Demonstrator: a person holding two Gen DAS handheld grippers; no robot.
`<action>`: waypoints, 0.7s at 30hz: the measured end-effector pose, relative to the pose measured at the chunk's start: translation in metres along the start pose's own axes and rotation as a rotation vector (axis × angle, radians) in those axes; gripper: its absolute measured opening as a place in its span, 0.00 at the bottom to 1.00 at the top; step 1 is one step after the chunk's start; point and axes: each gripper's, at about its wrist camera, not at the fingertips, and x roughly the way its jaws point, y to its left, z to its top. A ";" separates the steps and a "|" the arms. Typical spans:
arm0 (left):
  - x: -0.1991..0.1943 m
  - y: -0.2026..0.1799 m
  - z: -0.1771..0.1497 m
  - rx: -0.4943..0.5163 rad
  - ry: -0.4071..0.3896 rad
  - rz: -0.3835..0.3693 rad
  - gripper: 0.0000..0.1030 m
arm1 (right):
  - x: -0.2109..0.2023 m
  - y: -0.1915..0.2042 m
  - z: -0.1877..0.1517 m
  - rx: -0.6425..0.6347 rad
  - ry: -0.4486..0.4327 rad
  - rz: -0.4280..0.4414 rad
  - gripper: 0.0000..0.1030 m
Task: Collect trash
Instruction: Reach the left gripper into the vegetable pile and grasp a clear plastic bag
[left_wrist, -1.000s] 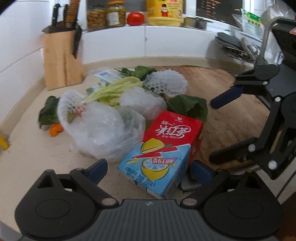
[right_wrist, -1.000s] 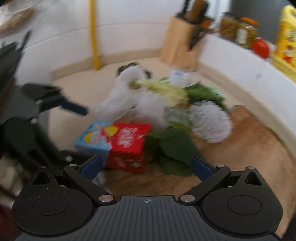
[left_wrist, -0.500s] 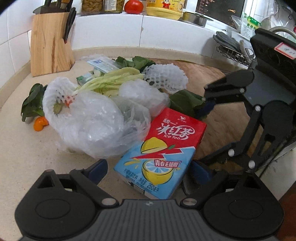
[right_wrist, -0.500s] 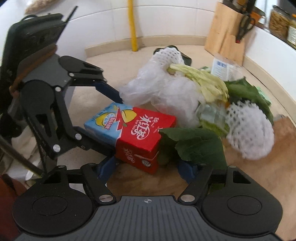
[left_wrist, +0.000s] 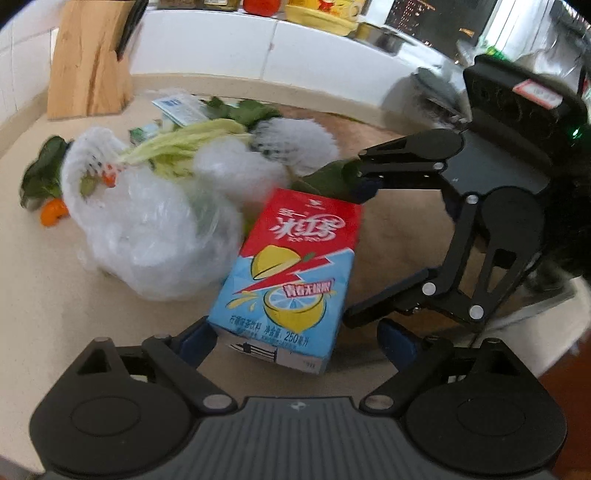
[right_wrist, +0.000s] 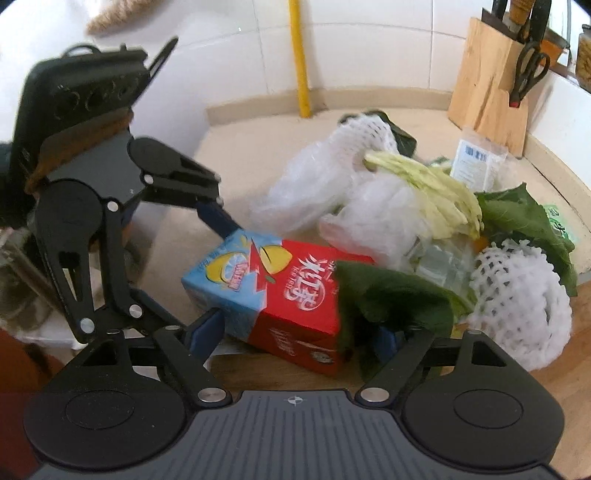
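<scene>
On the counter (left_wrist: 44, 295) my left gripper (left_wrist: 295, 338) and right gripper (right_wrist: 303, 334) both stand wide, straddling the carton (left_wrist: 291, 266) ungripped; right jaws just reopened. Knife block (right_wrist: 491, 92) holds scissors (right_wrist: 528, 70).

Our left gripper (left_wrist: 297, 338) tilts downward with its jaws spread wide, one blue pad at each lower side of its own view. Our right gripper (right_wrist: 301, 332) tilts down likewise, jaws wide after having just been opening, its pads not visibly pressing on anything. The two grippers face each other at close range, each seeing the other's black linkage arms from the side.
</scene>
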 end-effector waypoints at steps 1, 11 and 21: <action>-0.004 -0.004 -0.002 0.003 0.010 -0.014 0.86 | -0.008 0.004 -0.002 -0.008 -0.013 0.005 0.87; -0.026 0.031 0.017 -0.130 -0.119 0.200 0.86 | -0.054 -0.009 -0.017 0.104 -0.071 -0.132 0.88; 0.020 0.059 0.032 -0.328 -0.111 0.400 0.66 | -0.039 -0.033 -0.009 0.187 -0.099 -0.235 0.89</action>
